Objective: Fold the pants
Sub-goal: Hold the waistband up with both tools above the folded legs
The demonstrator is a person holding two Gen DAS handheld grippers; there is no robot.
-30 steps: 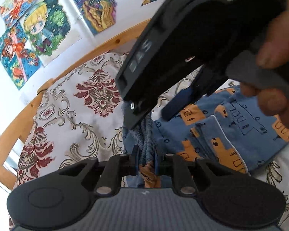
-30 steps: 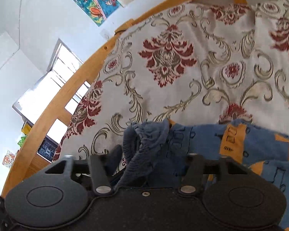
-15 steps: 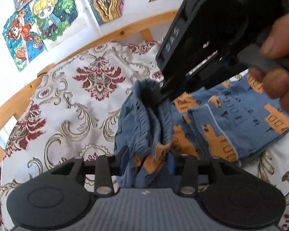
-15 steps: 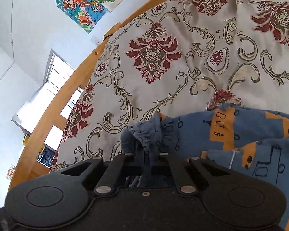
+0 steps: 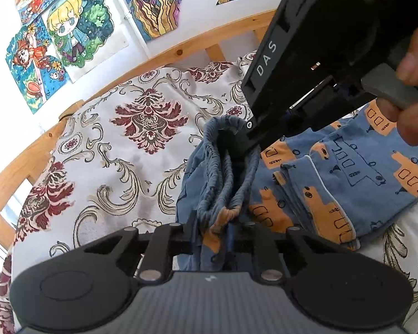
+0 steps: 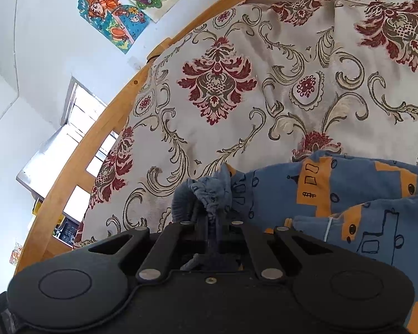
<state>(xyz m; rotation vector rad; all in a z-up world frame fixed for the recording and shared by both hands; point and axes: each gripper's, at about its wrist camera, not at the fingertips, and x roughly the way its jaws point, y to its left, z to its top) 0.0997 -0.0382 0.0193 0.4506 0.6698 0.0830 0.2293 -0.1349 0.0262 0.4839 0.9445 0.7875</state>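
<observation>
Blue pants [image 5: 334,183]: one (bunched) | left tongs [image 5: 217,231], right tongs [image 6: 213,217]: both clamp waistband

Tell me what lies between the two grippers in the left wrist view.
A gathered stretch of the pants' elastic waistband runs from the left gripper up to the right gripper, both shut on it; the left wrist view shows this.

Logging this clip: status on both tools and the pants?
Left tool shut on pants waistband. Right tool shut on same waistband. Pants bunched on floral bedspread. Nothing in the way.
</observation>
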